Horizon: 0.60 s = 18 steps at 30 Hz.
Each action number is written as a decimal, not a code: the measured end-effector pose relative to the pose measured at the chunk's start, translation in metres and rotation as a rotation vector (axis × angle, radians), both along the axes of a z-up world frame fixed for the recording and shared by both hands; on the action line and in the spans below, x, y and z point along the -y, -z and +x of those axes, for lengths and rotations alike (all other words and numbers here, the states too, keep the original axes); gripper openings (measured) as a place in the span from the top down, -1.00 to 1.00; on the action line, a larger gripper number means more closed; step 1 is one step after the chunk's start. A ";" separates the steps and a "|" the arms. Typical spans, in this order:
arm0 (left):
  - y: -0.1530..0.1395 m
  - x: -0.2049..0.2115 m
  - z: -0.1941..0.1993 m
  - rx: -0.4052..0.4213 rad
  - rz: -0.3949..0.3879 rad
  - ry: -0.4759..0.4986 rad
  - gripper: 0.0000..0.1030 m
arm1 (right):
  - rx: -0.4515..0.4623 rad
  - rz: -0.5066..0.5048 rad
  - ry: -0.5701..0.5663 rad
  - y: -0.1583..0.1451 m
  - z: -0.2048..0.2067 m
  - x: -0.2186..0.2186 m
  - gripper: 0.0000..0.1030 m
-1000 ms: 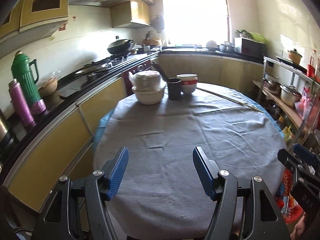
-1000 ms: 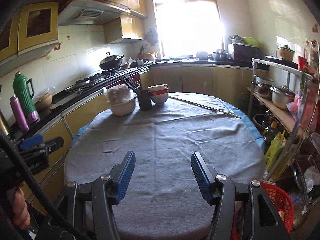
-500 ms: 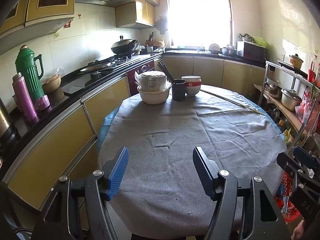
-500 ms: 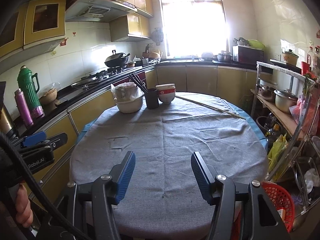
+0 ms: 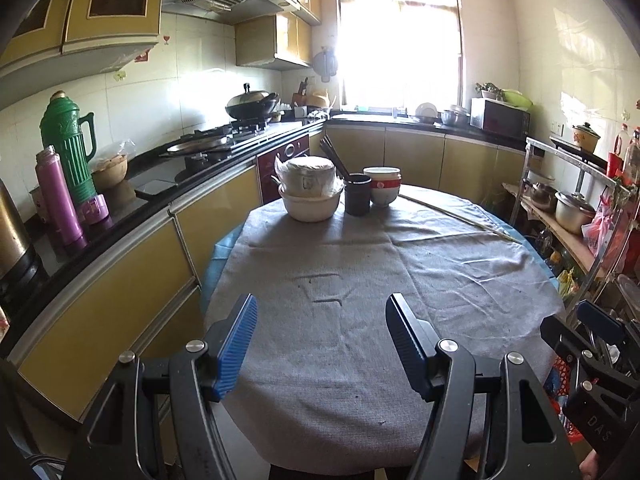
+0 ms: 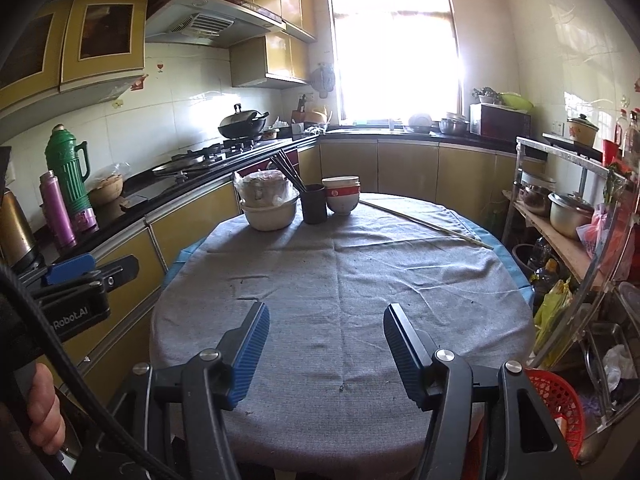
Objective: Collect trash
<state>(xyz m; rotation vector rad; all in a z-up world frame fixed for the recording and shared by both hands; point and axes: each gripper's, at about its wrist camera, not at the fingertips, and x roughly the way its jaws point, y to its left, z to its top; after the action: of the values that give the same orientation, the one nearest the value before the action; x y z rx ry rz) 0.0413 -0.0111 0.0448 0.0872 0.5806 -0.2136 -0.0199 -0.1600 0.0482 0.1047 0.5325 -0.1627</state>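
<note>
Round grey-clothed table (image 5: 360, 280) as landmark: white bowl stack (image 5: 310, 196), dark chopstick cup (image 5: 357, 194) sitting at far edge. Red plastic basket (image 6: 554, 396) showing right of it, partly cut off. Left gripper (image 5: 320, 344), right gripper (image 6: 326, 346) both hovering released over near edge, gripping nothing.

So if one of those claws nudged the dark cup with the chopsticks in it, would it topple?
Possibly. The dark cup is tall and narrow, and its chopsticks lean out to one side, so a high push could tip it. It stands on wrinkled grey cloth, which might drag rather than let it slide. It looks rigid, not squashy.
</note>
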 end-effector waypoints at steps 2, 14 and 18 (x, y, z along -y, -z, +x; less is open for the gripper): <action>-0.002 -0.001 -0.002 0.009 0.002 0.001 -0.31 | 0.005 -0.003 -0.001 -0.002 -0.002 -0.003 -0.23; -0.006 -0.001 -0.007 0.029 0.001 -0.010 -0.31 | 0.012 -0.006 0.002 -0.009 -0.009 -0.005 -0.24; -0.006 -0.002 -0.006 0.026 -0.001 -0.015 -0.31 | 0.009 0.001 0.007 -0.008 -0.009 -0.003 -0.24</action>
<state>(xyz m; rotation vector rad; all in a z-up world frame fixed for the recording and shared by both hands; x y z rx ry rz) 0.0349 -0.0092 0.0506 0.0852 0.5546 -0.1982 -0.0293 -0.1566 0.0561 0.1081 0.5231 -0.1687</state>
